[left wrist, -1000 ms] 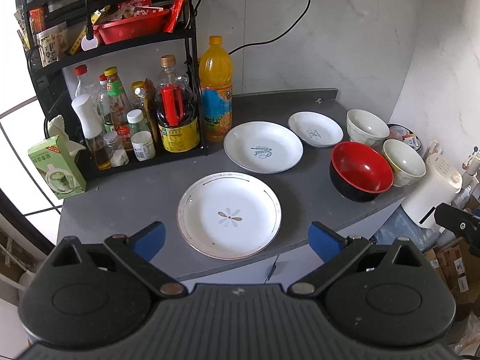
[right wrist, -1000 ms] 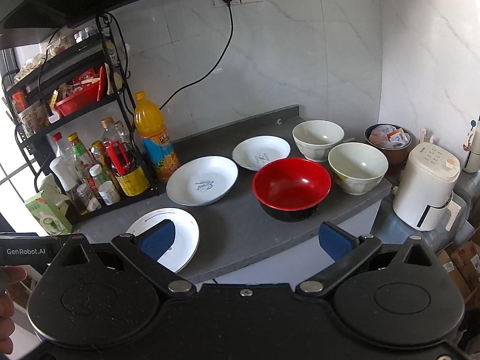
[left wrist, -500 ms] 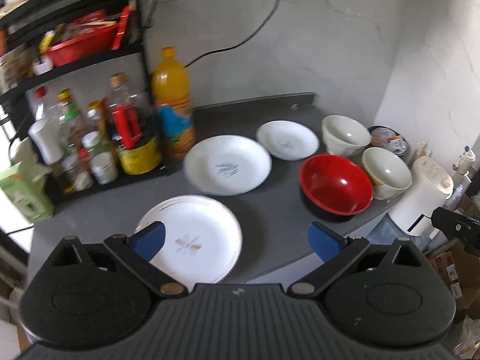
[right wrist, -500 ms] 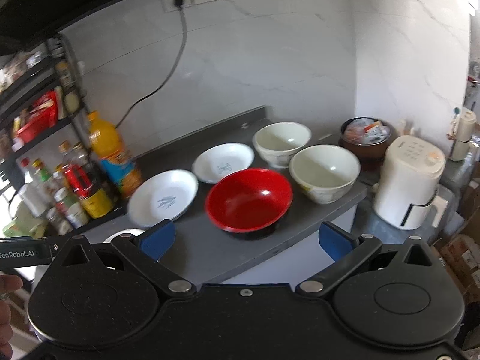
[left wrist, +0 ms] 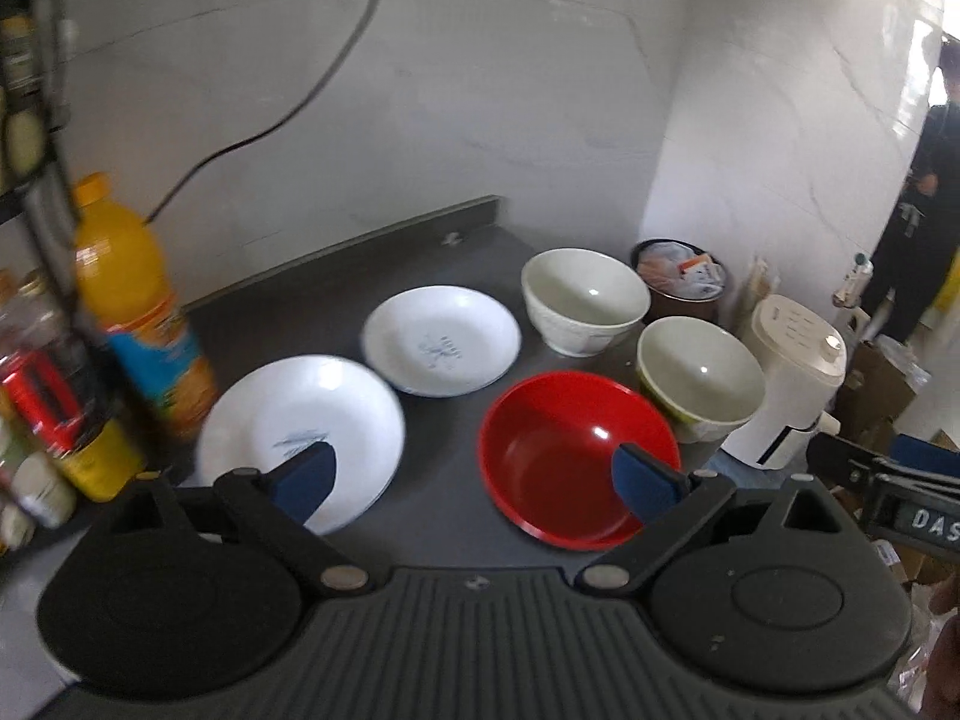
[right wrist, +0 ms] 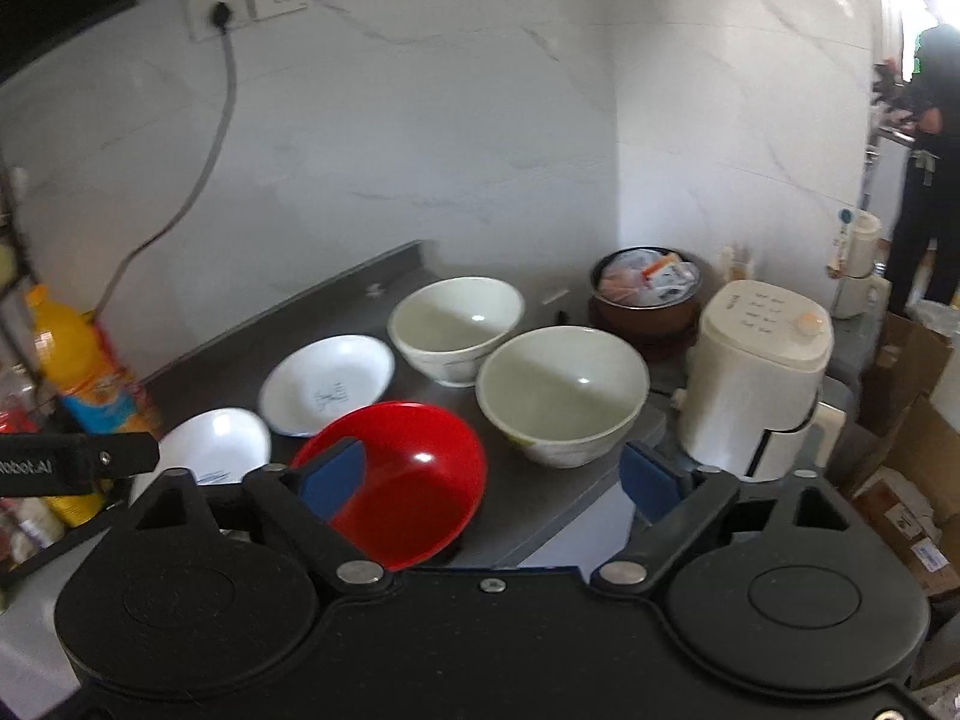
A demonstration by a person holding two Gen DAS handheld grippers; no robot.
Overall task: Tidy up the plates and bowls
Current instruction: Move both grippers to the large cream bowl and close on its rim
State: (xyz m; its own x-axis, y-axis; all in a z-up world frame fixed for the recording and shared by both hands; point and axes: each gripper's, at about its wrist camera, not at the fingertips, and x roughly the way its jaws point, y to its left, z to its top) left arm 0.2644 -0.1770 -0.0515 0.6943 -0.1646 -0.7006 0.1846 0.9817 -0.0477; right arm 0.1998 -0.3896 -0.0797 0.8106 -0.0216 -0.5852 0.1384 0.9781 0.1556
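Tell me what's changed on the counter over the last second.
Only the views moved: both cameras swung toward the right end of the counter, so the flower-pattern plate has dropped out of sight. The left gripper and right gripper remain open, holding nothing. The red bowl, the two white plates and the two pale bowls sit where they were.

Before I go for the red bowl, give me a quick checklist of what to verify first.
1. Left gripper fingers open, holding nothing: ok.
2. Right gripper open, holding nothing: ok.
3. Red bowl upright, nothing inside: ok.
4. Red bowl clear of the near cream bowl: ok, a gap shows.
5. Both cream bowls, including the far one, hold nothing: ok.
6. Picture sharp enough to aim: not ok, motion blur.
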